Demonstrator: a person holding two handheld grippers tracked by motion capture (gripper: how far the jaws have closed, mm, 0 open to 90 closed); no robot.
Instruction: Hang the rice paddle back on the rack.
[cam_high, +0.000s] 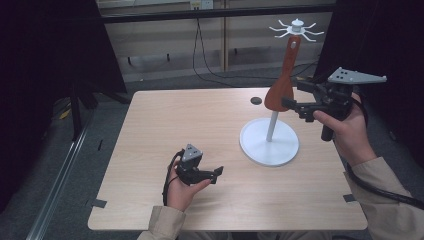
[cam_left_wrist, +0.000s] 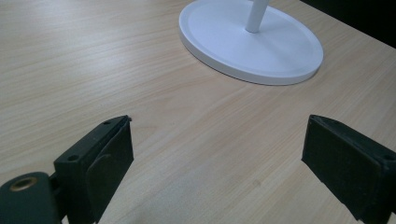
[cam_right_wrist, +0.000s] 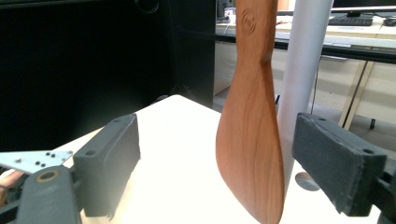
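A brown wooden spatula (cam_high: 281, 90) hangs blade down from the hooked top (cam_high: 297, 29) of a white stand, beside its pole (cam_high: 271, 126). The stand's round base (cam_high: 260, 148) rests on the table at the right. My right gripper (cam_high: 292, 93) is held in the air at the blade, open. In the right gripper view the blade (cam_right_wrist: 252, 140) stands between the two pads of my right gripper (cam_right_wrist: 219, 140), with a gap on each side. My left gripper (cam_high: 216, 174) lies low over the table's front middle, open with nothing between its pads (cam_left_wrist: 217, 154). The stand's base (cam_left_wrist: 280, 70) lies ahead of it.
A small dark round disc (cam_high: 256, 100) sits on the table behind the stand. The light wooden table (cam_high: 175, 125) has bare room left of the stand. Black curtains stand at both sides, and cables run on the floor behind.
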